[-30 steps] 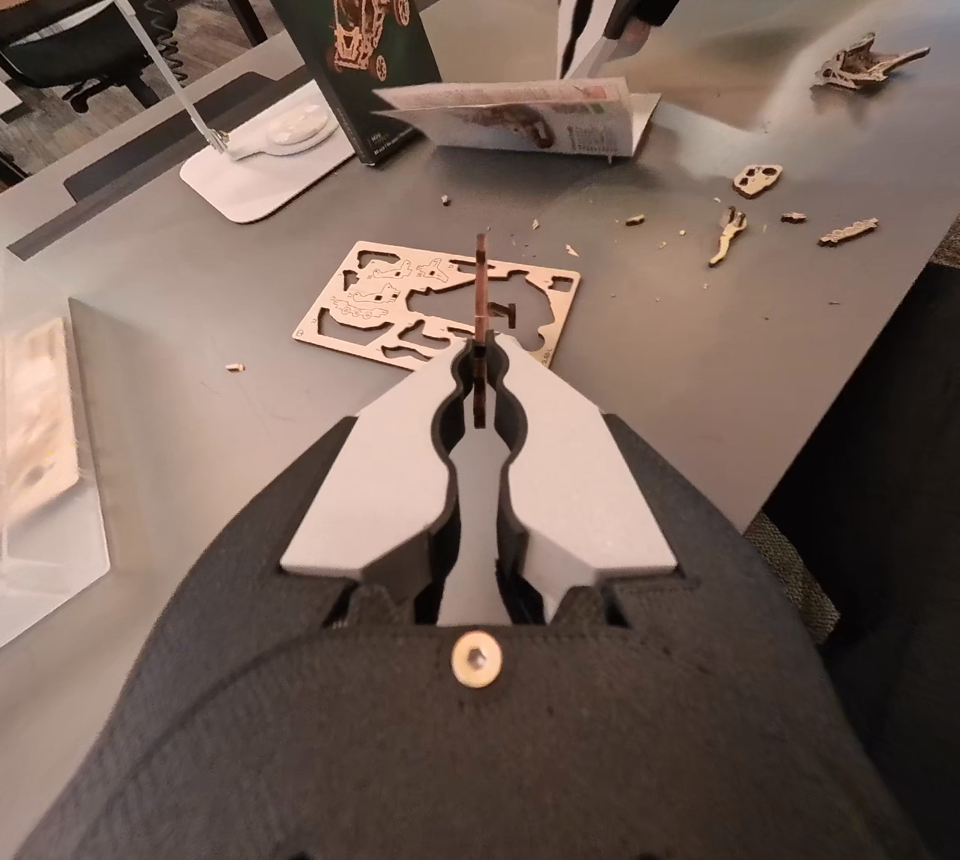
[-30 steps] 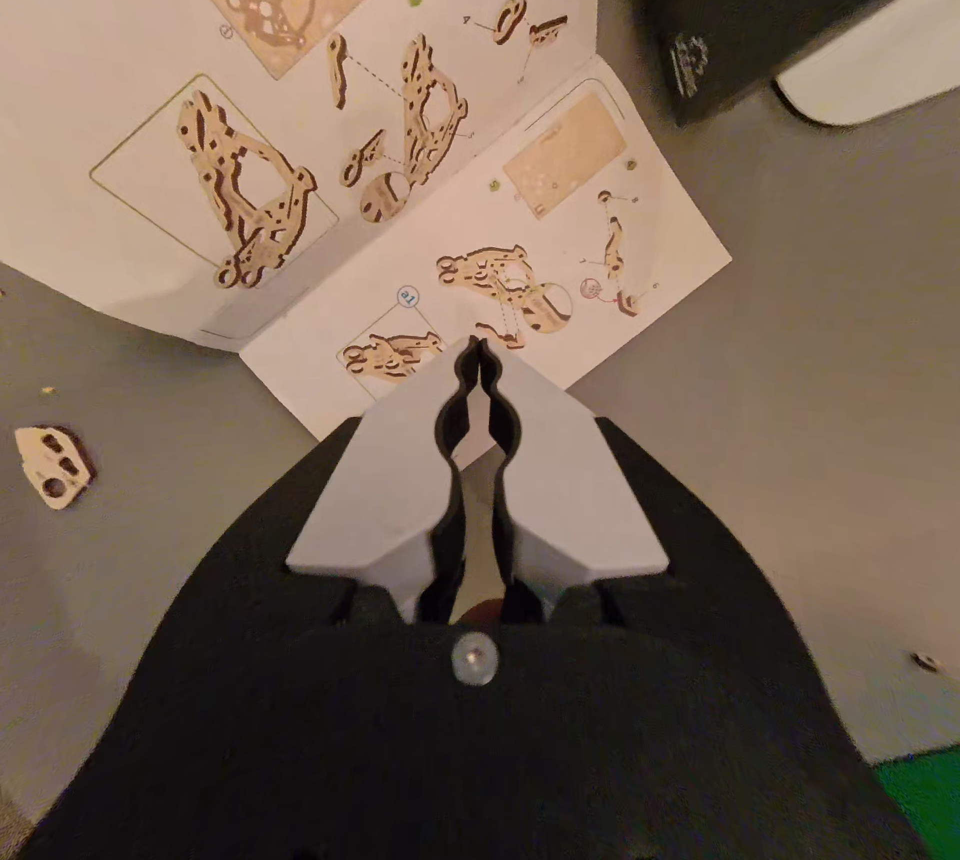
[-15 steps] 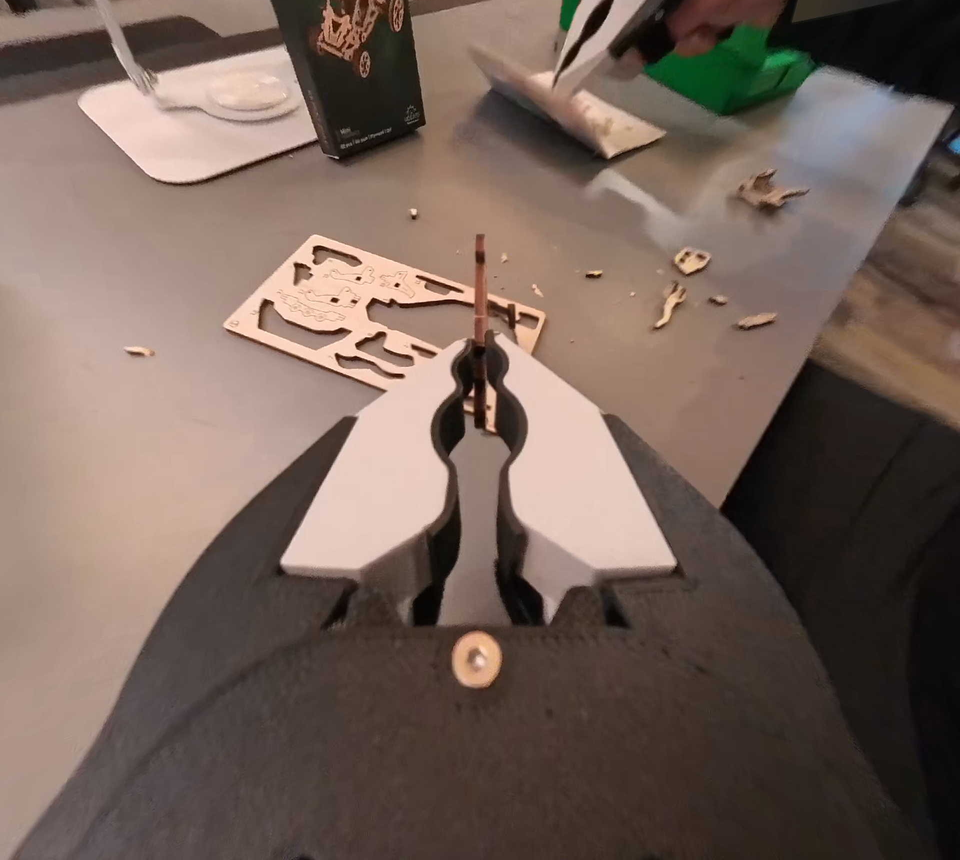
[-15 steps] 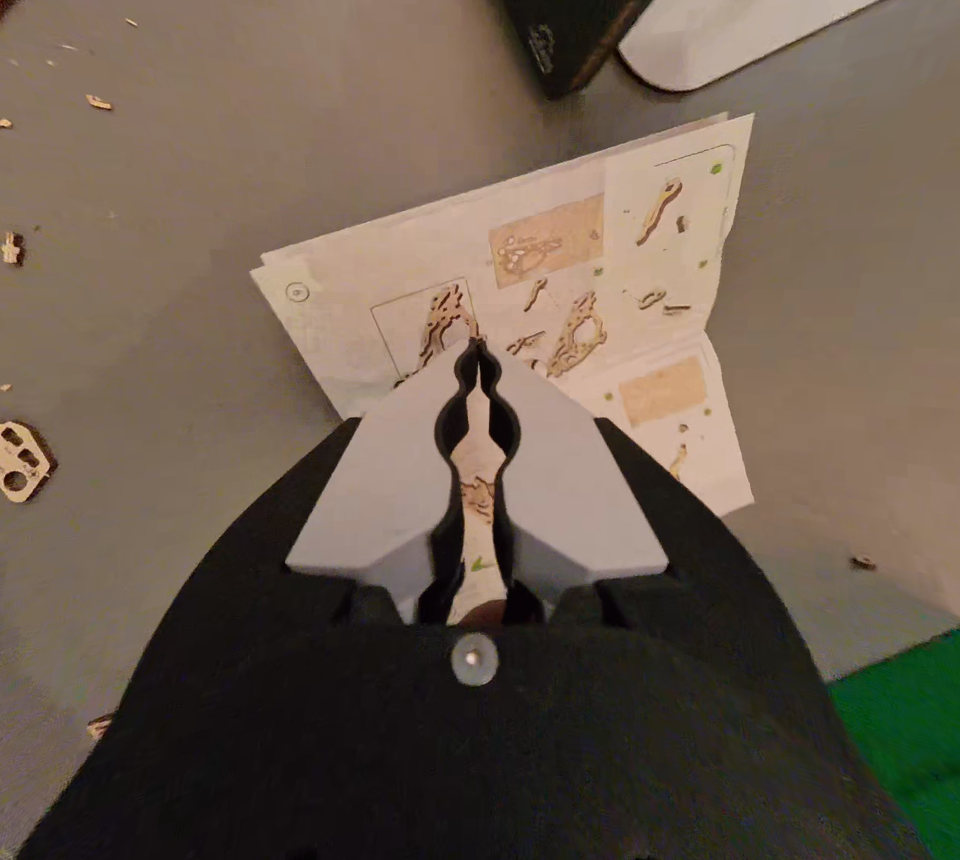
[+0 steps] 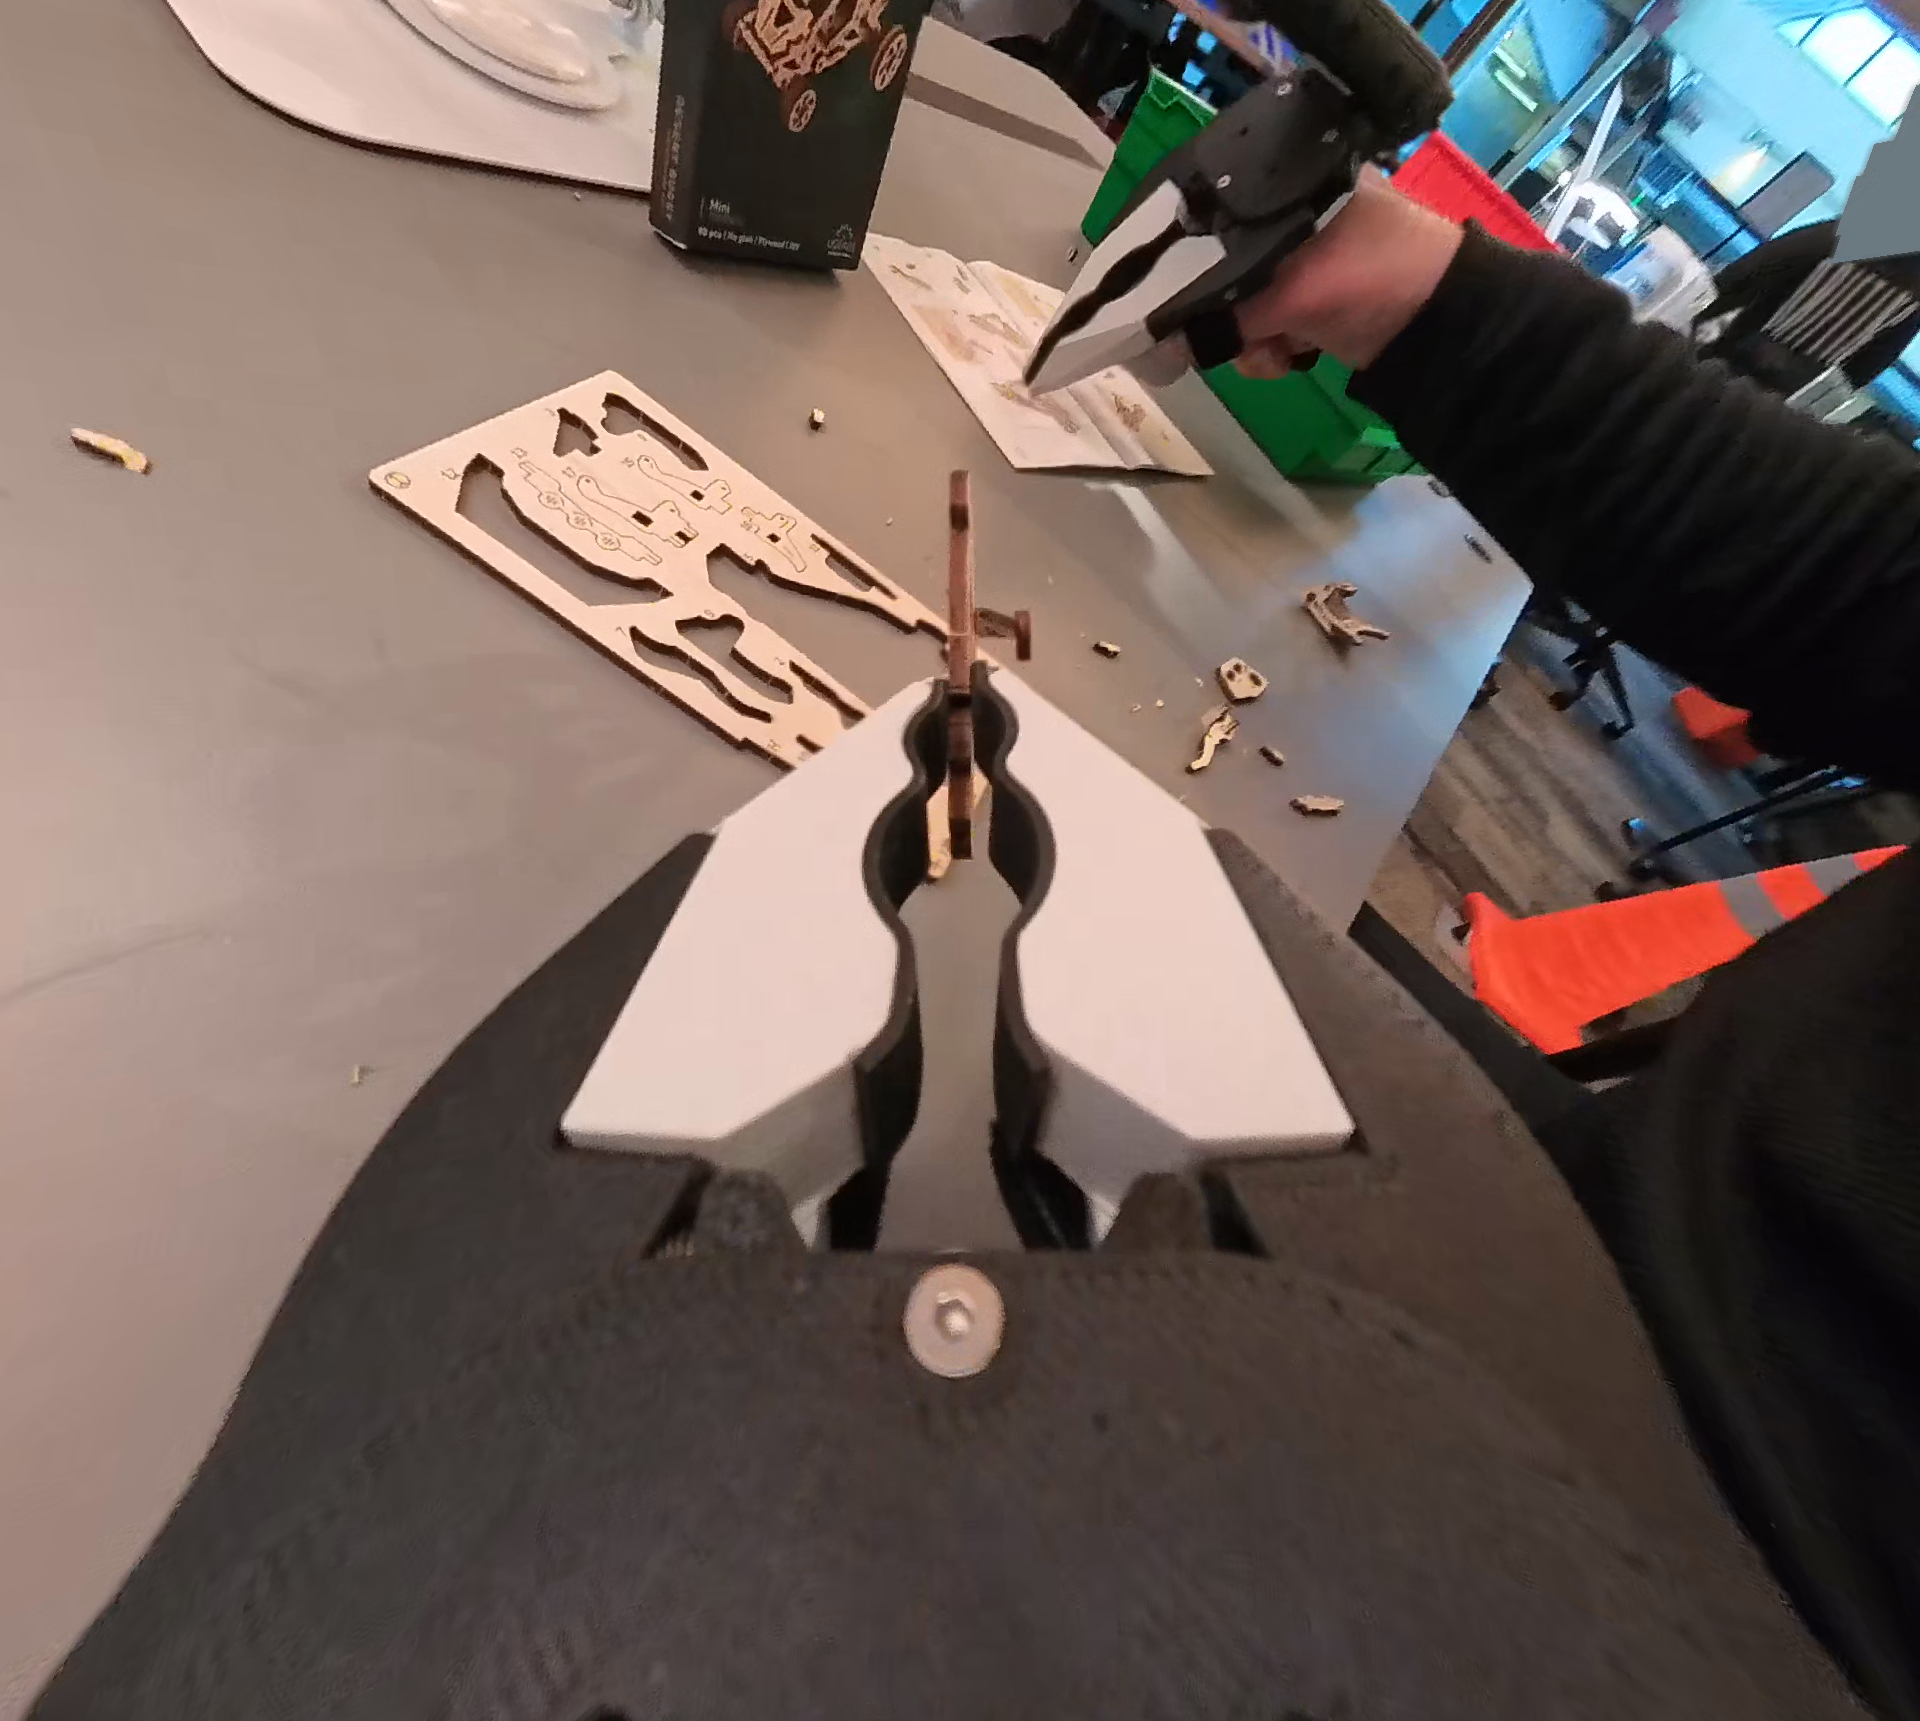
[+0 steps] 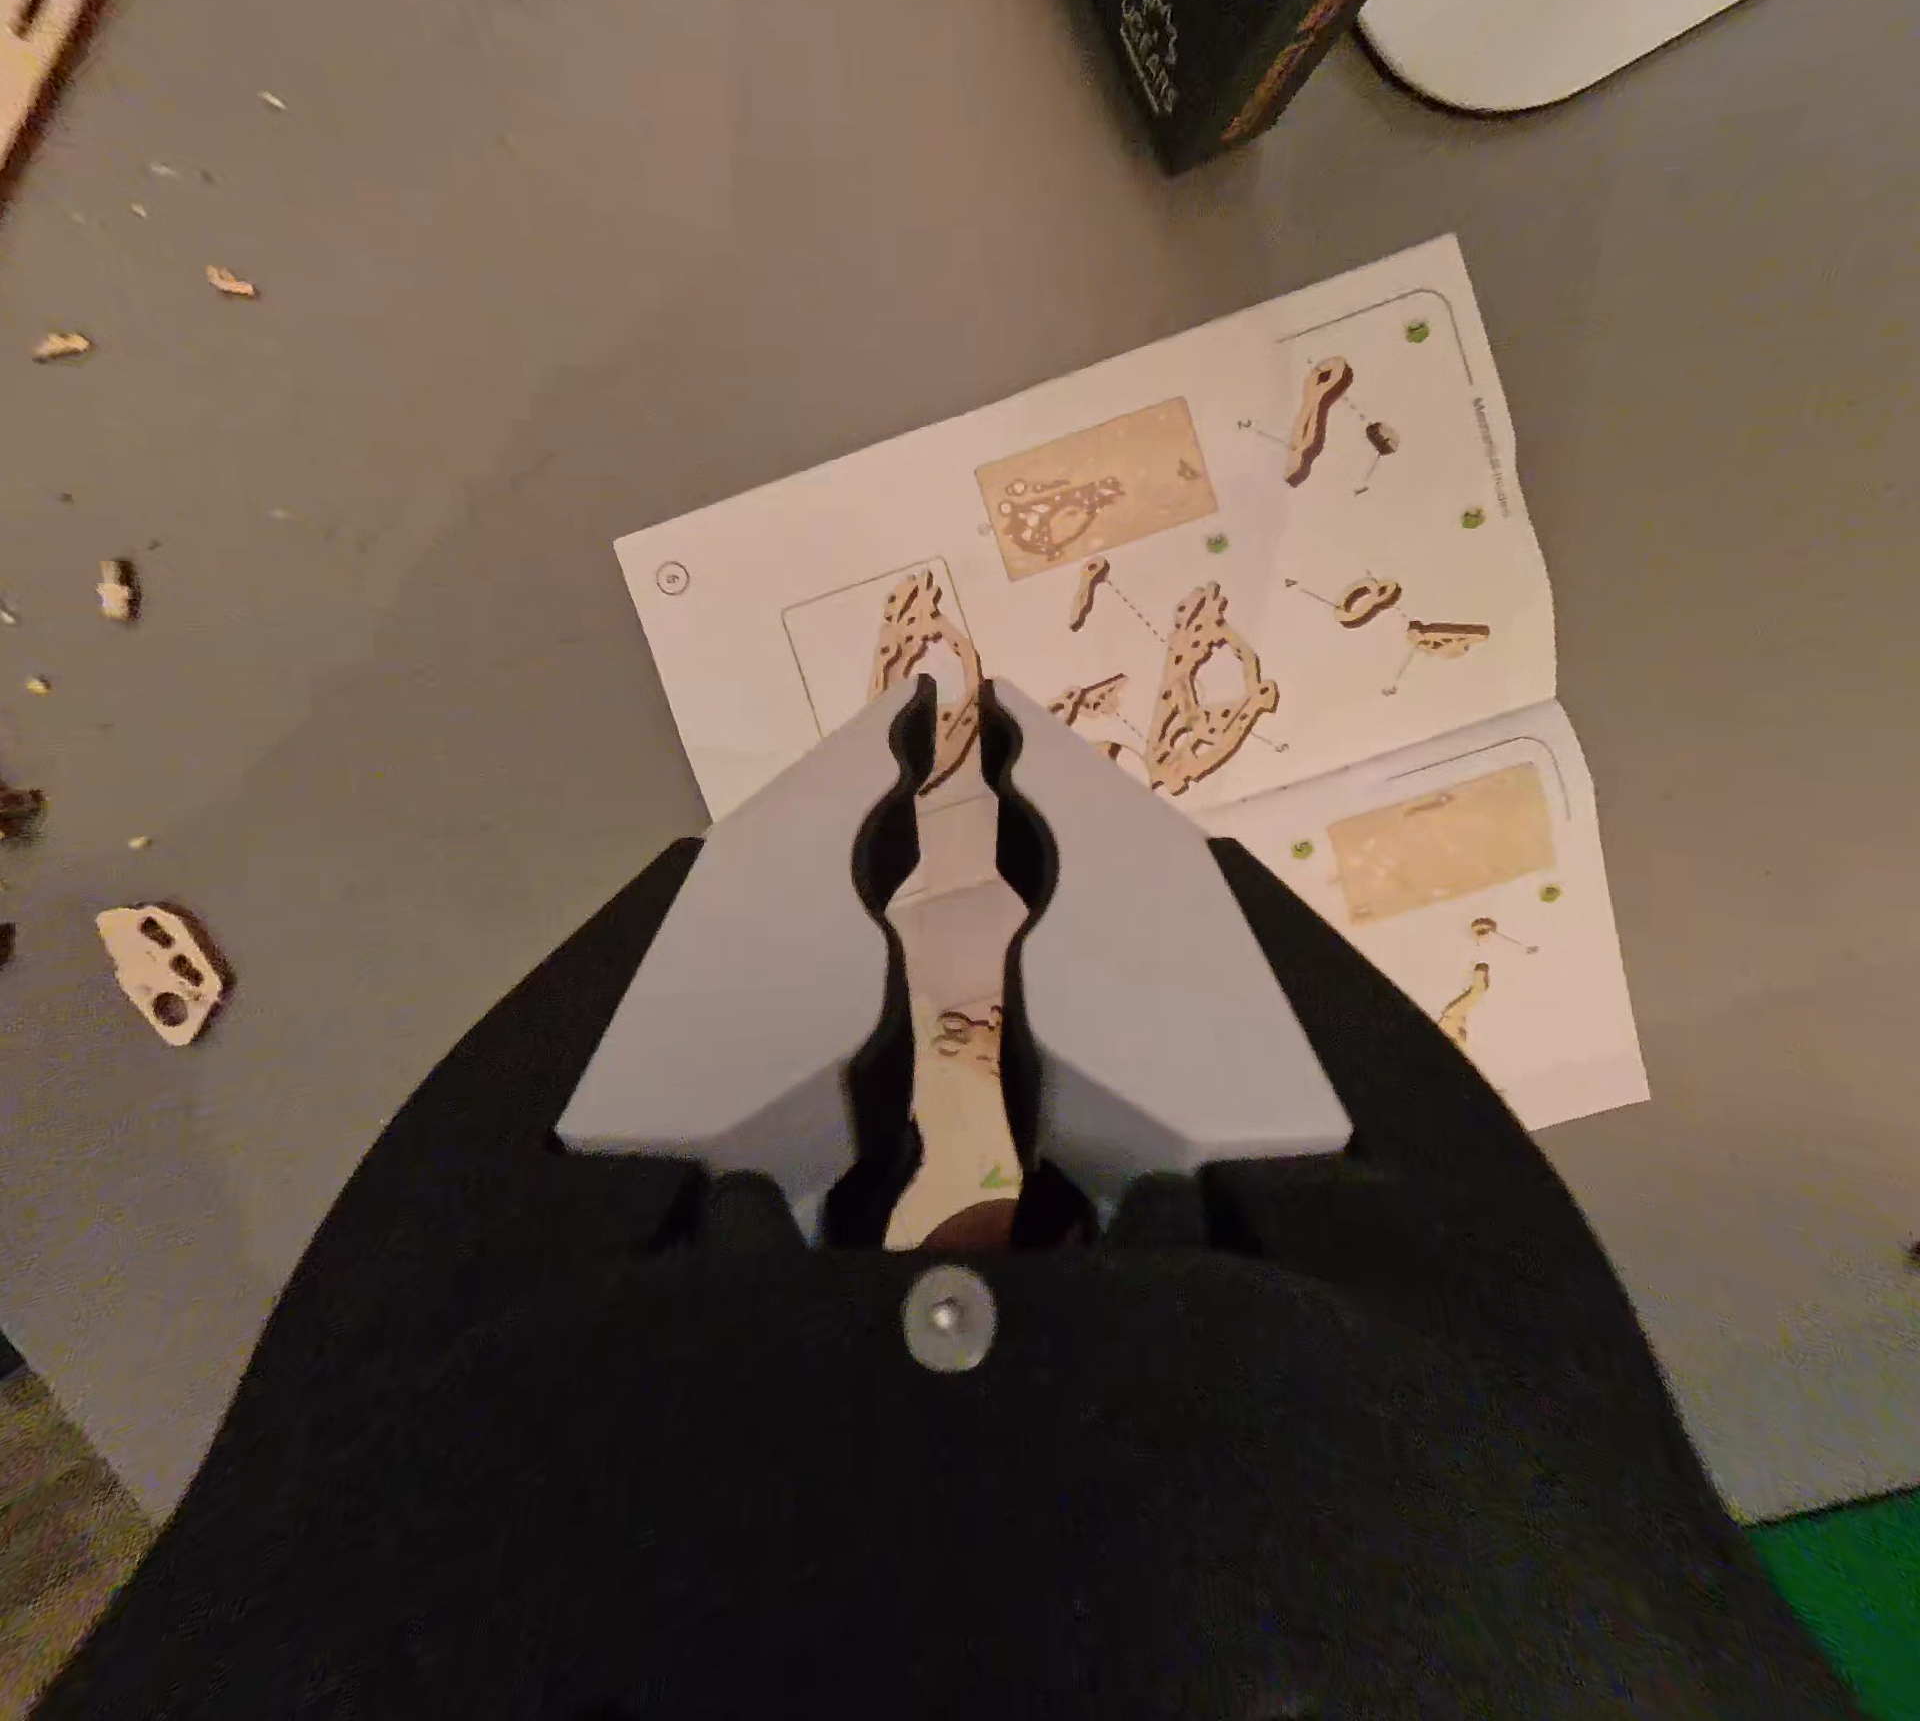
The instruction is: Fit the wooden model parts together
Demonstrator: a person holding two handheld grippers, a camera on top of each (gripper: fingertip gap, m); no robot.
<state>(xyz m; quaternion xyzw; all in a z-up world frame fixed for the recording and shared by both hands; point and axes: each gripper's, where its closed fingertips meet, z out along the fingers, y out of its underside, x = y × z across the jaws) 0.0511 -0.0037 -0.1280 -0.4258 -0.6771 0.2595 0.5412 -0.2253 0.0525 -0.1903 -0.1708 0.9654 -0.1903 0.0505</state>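
My left gripper [image 5: 958, 689] is shut on a thin dark wooden part [image 5: 958, 570]. I see the part edge-on; it stands upright out of the fingertips, with a small peg sticking out to its right. It hangs above the near end of the punched-out wooden sheet [image 5: 582, 528] lying on the grey table [image 5: 260, 788]. My right gripper [image 6: 954, 695] is slightly open and holds nothing. It hovers just over the paper instruction sheet [image 6: 1195, 591], which lies flat on the table. The left wrist view also shows the right gripper [image 5: 1039, 370] with its tips down at the sheet [image 5: 977, 310].
A dark green box [image 5: 790, 30] stands behind the wooden sheet, with a white lamp base [image 5: 343, 9] to its left. Loose wooden parts [image 5: 1242, 680] and chips lie near the table's right edge, and a holed piece [image 6: 161, 970] lies left of my right gripper. A green bin [image 5: 1288, 414] sits beyond it.
My right gripper was shut on the instruction sheet, carried it and laid it flat beside the box, then parted its fingers off it. My left gripper kept its wooden part and swung its view.
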